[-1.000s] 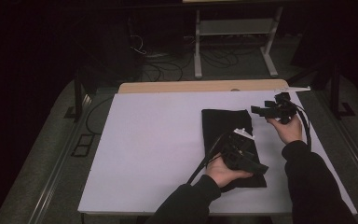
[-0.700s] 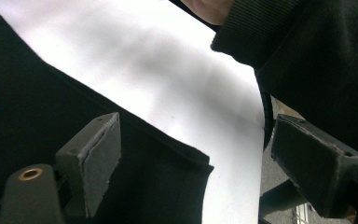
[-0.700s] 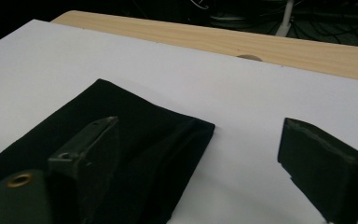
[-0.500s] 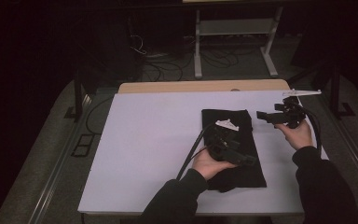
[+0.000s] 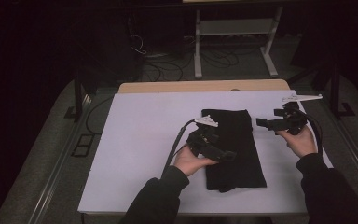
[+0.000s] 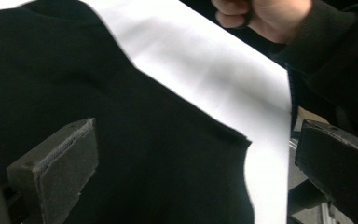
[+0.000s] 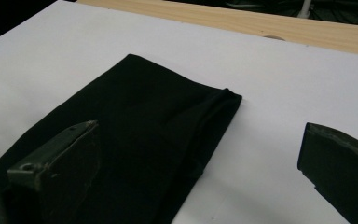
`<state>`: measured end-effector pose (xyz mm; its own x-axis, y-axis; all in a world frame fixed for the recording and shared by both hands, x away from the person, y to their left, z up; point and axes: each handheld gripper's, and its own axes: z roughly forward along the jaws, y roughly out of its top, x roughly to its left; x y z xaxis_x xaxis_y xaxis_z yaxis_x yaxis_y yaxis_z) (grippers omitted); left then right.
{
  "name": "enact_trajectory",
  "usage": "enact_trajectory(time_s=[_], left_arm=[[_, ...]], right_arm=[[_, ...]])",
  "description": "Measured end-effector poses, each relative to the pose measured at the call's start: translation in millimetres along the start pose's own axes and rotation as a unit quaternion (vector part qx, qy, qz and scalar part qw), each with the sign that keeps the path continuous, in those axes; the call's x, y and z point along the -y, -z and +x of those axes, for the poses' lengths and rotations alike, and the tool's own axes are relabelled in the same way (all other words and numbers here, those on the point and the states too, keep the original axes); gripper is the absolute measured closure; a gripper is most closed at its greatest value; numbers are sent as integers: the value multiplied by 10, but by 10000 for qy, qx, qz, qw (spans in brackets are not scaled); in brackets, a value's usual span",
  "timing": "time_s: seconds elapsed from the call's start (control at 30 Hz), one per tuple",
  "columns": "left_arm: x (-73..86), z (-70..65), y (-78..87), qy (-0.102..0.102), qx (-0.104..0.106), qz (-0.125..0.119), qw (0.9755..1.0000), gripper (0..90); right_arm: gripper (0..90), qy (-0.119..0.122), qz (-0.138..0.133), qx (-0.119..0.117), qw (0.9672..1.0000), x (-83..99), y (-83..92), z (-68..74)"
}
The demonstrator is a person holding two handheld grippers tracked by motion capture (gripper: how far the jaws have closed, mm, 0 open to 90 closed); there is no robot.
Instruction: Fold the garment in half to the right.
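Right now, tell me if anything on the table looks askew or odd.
Nothing stands out. The folded black cloth lies flat on the white table, with only a slight ridge at one folded corner. Both tools are open and hold nothing.

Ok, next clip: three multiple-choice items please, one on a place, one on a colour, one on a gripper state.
1. Where does the cloth lie?
A. on the white sheet
B. on the floor
C. on a shelf

2. What colour is the cloth?
A. red
B. black
C. white

3. How does the left gripper stand?
A. shut on the cloth
B. open above the cloth
C. lying on the floor

Key: 1 A, the high view shows it flat on the sheet. 2 B, it is black in all views. 3 B, the left gripper view shows the jaws wide apart over the cloth, having just opened.
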<state>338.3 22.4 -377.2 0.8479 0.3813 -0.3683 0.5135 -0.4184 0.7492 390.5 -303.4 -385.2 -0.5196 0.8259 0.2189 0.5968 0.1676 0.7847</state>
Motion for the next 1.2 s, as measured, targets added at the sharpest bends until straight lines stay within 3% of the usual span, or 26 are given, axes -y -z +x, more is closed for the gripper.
enact_trajectory(time_s=[0.17,0.43,0.63,1.2], left_arm=[[76,83,197,1,-187,-154,9997,0],[215,235,474,213,-340,-347,9986,0],[315,310,648,161,-514,-481,9974,0],[532,455,967,326,-784,-670,9941,0]], right_arm=[[0,192,-33,51,9998,2,70,104],[0,314,-83,85,9994,38,195,175],[0,244,-145,55,9996,73,277,158],[0,175,-177,107,9996,204,425,110]])
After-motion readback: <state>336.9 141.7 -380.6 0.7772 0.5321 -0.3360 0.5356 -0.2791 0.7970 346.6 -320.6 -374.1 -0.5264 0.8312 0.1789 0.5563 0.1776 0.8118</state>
